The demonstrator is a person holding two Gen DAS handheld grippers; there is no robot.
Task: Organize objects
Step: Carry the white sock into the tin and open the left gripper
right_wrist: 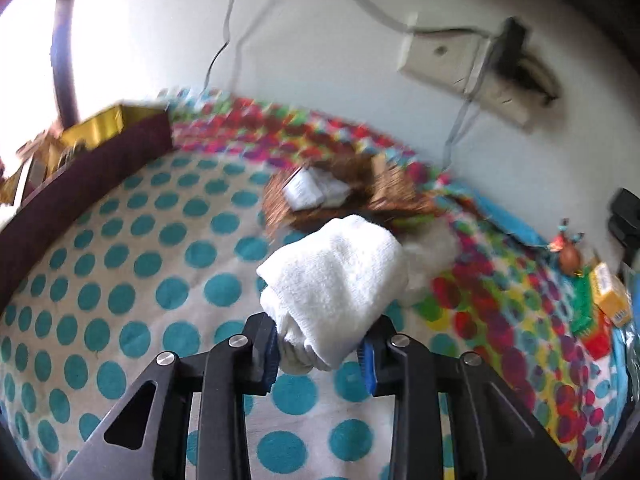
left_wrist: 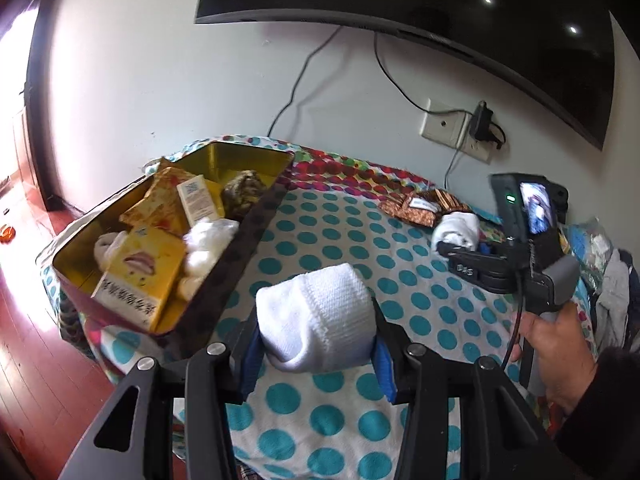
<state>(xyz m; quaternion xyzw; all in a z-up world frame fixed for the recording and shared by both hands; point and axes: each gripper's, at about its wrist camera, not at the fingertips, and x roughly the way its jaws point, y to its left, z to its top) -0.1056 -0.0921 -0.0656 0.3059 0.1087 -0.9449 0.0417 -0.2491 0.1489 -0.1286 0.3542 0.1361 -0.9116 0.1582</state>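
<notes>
My left tongs [left_wrist: 316, 354] are clamped on a rolled white sock [left_wrist: 316, 316], its bundle pressed between the blue pads [left_wrist: 250, 360] and held above the polka-dot blanket [left_wrist: 340, 236]. My right tongs [right_wrist: 320, 354] are likewise clamped on a second white sock roll [right_wrist: 332, 280] — the right wrist view is blurred, but the cloth plainly fills the gap between the fingers.

To the left of the left tongs sits the open gold-lined tin box [left_wrist: 248, 236] at the blanket's edge. Inside it I see a yellow carton [left_wrist: 136, 280] with printed characters, a small white carton [left_wrist: 200, 200], orange wrappers [left_wrist: 160, 204], white fluffy bundles [left_wrist: 204, 244] and a dark crumpled item [left_wrist: 244, 192] at the far end.

Further back on the blanket lies a brown patterned packet [left_wrist: 416, 206] with a white label. In the left wrist view the right hand [left_wrist: 556, 348] grips its handle, its sock roll near that packet.

Behind, the wall carries a television [left_wrist: 440, 12] and a socket plate [left_wrist: 452, 128] with a black adapter [left_wrist: 482, 120] plugged in — cables hang down from both.
</notes>
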